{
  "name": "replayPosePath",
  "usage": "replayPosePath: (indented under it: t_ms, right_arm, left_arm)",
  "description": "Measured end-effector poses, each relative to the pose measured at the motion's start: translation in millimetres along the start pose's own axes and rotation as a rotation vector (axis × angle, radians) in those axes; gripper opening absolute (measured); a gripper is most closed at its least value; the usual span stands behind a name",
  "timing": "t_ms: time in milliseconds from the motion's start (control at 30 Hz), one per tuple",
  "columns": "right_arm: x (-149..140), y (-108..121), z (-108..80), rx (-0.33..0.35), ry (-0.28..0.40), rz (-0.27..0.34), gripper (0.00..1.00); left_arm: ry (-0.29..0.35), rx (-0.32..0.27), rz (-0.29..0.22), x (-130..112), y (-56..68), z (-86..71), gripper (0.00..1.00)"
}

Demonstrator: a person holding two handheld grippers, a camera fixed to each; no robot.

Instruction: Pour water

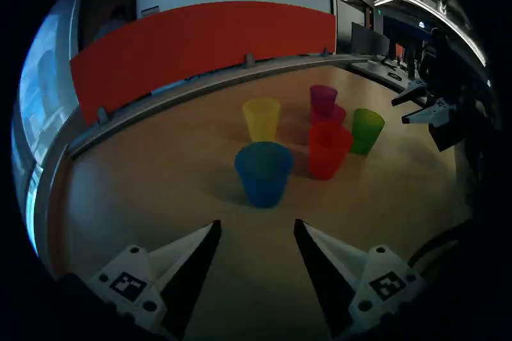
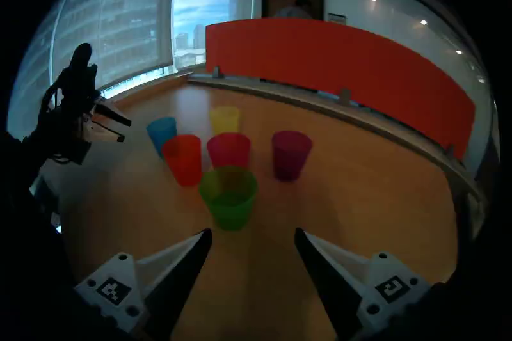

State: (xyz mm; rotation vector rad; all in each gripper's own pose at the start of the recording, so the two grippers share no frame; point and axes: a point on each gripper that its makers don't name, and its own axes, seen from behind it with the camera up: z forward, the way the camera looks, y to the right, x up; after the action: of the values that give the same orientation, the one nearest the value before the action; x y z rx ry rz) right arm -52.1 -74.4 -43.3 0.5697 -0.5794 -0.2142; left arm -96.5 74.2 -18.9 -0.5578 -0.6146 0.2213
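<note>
Several translucent plastic cups stand upright in a cluster on a wooden table (image 1: 160, 168). In the left gripper view the blue cup (image 1: 264, 173) is nearest, just beyond my open left gripper (image 1: 256, 226). Behind it stand the yellow cup (image 1: 261, 118), red cup (image 1: 329, 149), pink cup (image 1: 334, 114), purple cup (image 1: 323, 96) and green cup (image 1: 367, 130). In the right gripper view the green cup (image 2: 228, 197) stands right ahead of my open right gripper (image 2: 253, 233). Nothing lies between either pair of fingers. I cannot tell whether any cup holds water.
An orange-red partition (image 1: 205, 43) runs along the table's far edge. The right gripper (image 1: 425, 105) hovers at the table's right side; the left gripper (image 2: 105, 120) shows at the left of the right gripper view. Windows (image 2: 128, 27) lie behind it. A person (image 2: 297, 7) is behind the partition.
</note>
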Motion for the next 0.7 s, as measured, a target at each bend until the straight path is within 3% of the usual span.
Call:
replayPosePath:
  t_ms: [400, 700]
  right_arm:
    - [33.2, 19.9, -14.4, -0.190, 0.182, 0.051, 1.00]
    - [62.3, 44.2, -39.5, -0.350, 0.376, 0.131, 1.00]
  left_arm:
    - [0.149, 0.142, -0.069, 10.6, -17.7, -16.8, 0.84]
    - [0.322, 0.313, -0.093, 35.2, -39.3, -42.4, 0.84]
